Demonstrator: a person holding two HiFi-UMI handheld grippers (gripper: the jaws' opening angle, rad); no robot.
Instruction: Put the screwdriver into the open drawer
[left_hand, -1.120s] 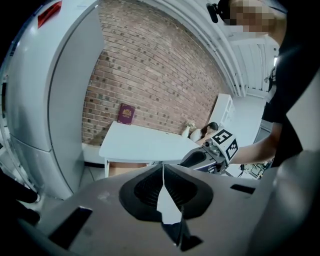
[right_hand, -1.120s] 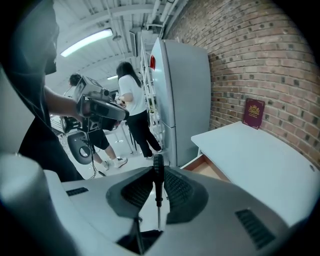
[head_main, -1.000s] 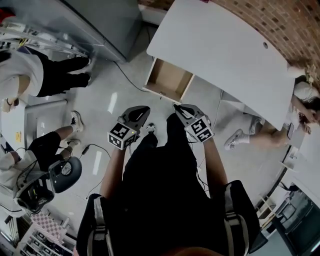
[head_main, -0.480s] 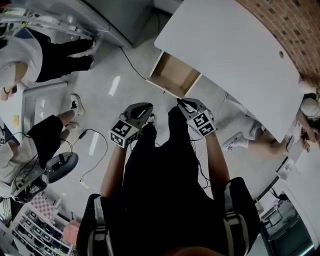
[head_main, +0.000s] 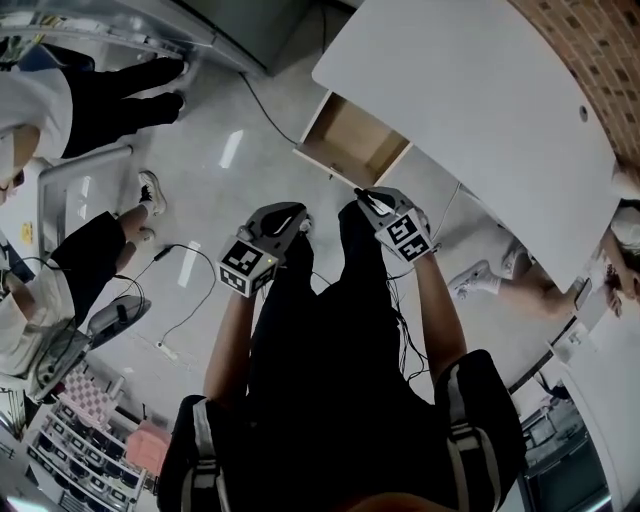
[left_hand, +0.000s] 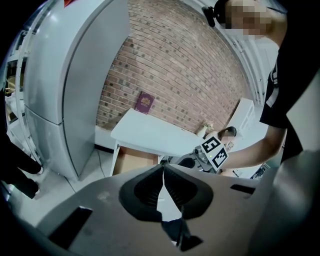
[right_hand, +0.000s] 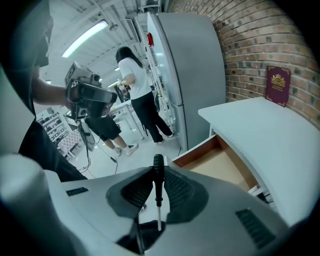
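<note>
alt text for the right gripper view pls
The right gripper is shut on a black-handled screwdriver, handle pointing forward. Ahead to the right, an open wooden drawer juts from under a white desk by a brick wall.

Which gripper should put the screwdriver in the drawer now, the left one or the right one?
The right gripper. Its jaws clamp the screwdriver, and the open drawer lies ahead of it. The left gripper is shut and holds nothing.
</note>
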